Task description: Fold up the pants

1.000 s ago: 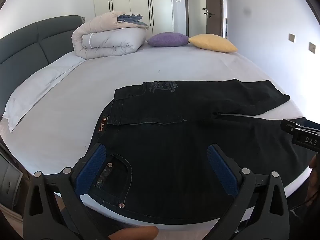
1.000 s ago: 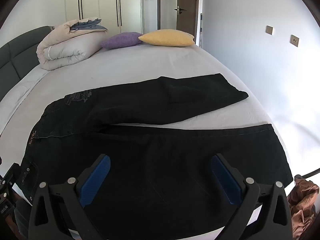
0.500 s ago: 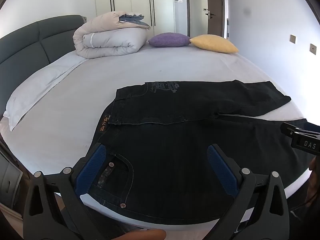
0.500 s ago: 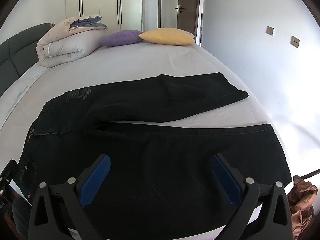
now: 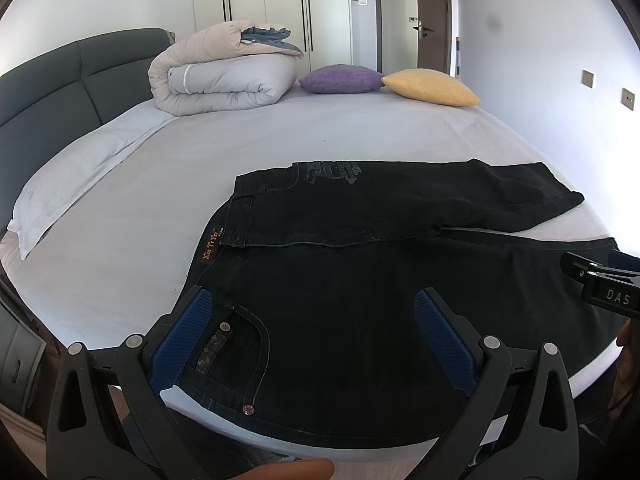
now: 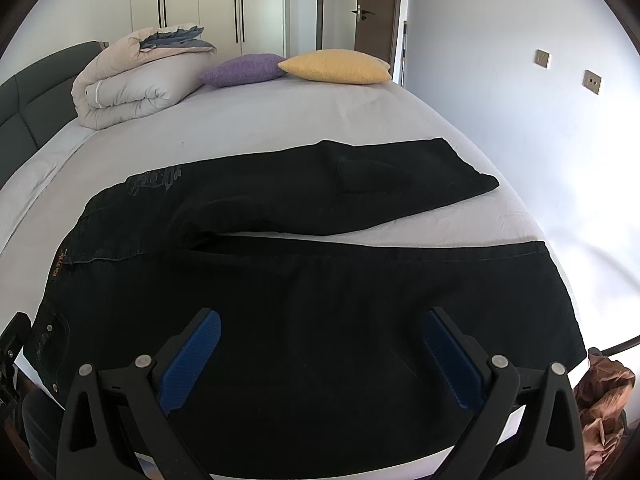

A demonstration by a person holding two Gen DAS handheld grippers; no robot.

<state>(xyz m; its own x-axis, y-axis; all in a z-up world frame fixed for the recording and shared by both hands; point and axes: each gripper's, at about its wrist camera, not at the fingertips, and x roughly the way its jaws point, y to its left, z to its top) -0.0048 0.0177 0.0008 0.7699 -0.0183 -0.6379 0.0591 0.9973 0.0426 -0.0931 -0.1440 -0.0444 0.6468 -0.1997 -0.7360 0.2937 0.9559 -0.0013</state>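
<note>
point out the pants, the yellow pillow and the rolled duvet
pants [image 5: 360,300], left wrist view, seat panel
yellow pillow [image 6: 336,66], right wrist view, middle of its top face
rolled duvet [image 5: 224,76], left wrist view, outer roll

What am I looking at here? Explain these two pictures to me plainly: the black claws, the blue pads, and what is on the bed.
There is no robot here. A person holds one hand-held two-finger gripper in each hand, and each carries a wide-angle camera looking forward along its fingers. One picture comes from the left gripper, the other from the right gripper. The blue pads are the fingers' gripping faces. Both grippers are open and hold nothing.

On the bed lies a pair of black pants, spread flat with the legs apart, waiting to be folded. Further back sit a rolled duvet, a purple cushion and a yellow cushion. The right gripper also shows at the edge of the left view.
</note>
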